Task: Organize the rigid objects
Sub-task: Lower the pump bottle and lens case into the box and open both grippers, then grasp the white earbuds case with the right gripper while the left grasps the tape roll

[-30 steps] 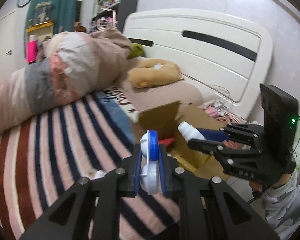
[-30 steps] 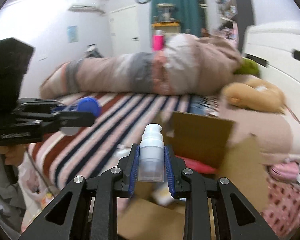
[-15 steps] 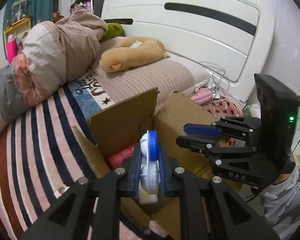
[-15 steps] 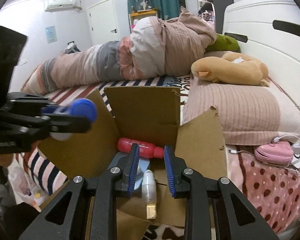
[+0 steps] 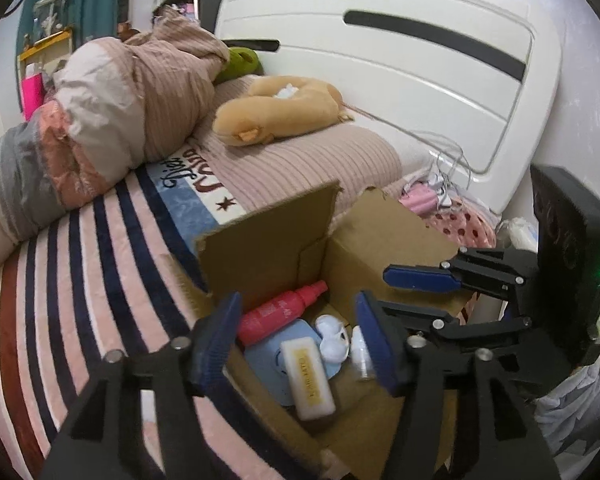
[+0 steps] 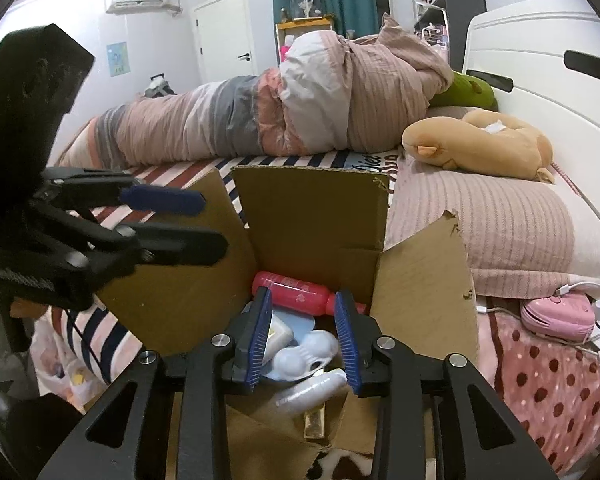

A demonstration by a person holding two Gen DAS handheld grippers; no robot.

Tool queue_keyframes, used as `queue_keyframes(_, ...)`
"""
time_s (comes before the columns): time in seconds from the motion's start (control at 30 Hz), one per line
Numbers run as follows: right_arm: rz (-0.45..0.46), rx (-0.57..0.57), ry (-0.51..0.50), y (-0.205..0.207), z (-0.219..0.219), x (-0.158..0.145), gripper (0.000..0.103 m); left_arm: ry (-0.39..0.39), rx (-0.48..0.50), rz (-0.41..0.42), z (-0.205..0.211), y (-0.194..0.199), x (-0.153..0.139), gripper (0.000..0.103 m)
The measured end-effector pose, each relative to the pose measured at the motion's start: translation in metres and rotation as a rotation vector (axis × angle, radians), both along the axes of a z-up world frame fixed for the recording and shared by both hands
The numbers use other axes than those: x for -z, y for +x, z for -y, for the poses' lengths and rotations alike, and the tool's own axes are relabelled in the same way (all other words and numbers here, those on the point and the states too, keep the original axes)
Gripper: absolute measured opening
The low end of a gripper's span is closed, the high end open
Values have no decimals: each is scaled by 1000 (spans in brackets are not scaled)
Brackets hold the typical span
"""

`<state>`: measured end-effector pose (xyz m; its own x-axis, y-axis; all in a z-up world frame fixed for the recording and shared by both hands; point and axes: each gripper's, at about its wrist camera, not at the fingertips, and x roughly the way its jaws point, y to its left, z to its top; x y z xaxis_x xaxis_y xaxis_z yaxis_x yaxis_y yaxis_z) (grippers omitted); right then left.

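Note:
An open cardboard box (image 5: 272, 240) (image 6: 312, 208) stands on the striped bed. Inside lie a red bottle (image 5: 280, 312) (image 6: 296, 290), a white-and-blue lens case (image 5: 332, 338) (image 6: 304, 354), a white block with a yellow label (image 5: 306, 376), a blue disc (image 5: 268, 364) and a clear pump bottle (image 6: 312, 394). My left gripper (image 5: 300, 340) is open and empty above the box; it also shows in the right wrist view (image 6: 180, 220). My right gripper (image 6: 302, 340) is open and empty over the box, and it shows in the left wrist view (image 5: 400, 292).
A rolled quilt (image 6: 280, 108) lies across the bed. A tan plush toy (image 5: 276, 112) (image 6: 480, 144) rests on the pillow by the white headboard (image 5: 400, 48). A pink device with cables (image 6: 556, 314) lies on the dotted sheet to the right.
My left gripper has opened and let go of the lens case, which now lies in the box. My right gripper, which dropped its pump bottle earlier, stays open over the box.

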<state>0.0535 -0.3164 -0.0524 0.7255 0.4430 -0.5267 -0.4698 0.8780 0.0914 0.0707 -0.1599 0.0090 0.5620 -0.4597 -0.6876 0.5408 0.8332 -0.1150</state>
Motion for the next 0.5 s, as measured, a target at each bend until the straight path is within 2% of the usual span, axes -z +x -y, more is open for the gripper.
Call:
queue_keyframes(0.17,5,-5,-24,-6,-15,-10,28,-21,-62,47,-38,-14,-15,66)
queue_keyframes(0.27,25,-21,-32,-14,-32,-21,28,-14,-116,71,-70,-22,-20,67)
queue_keyframes(0.4,50,-71,-20,-26,-66,-36,28,16,-202,96,-117,-35,-15,69)
queue_keyframes(0.5,39,-129,-11,-31,-99,-41,31,16,-242,83,-151,-40,-4,70)
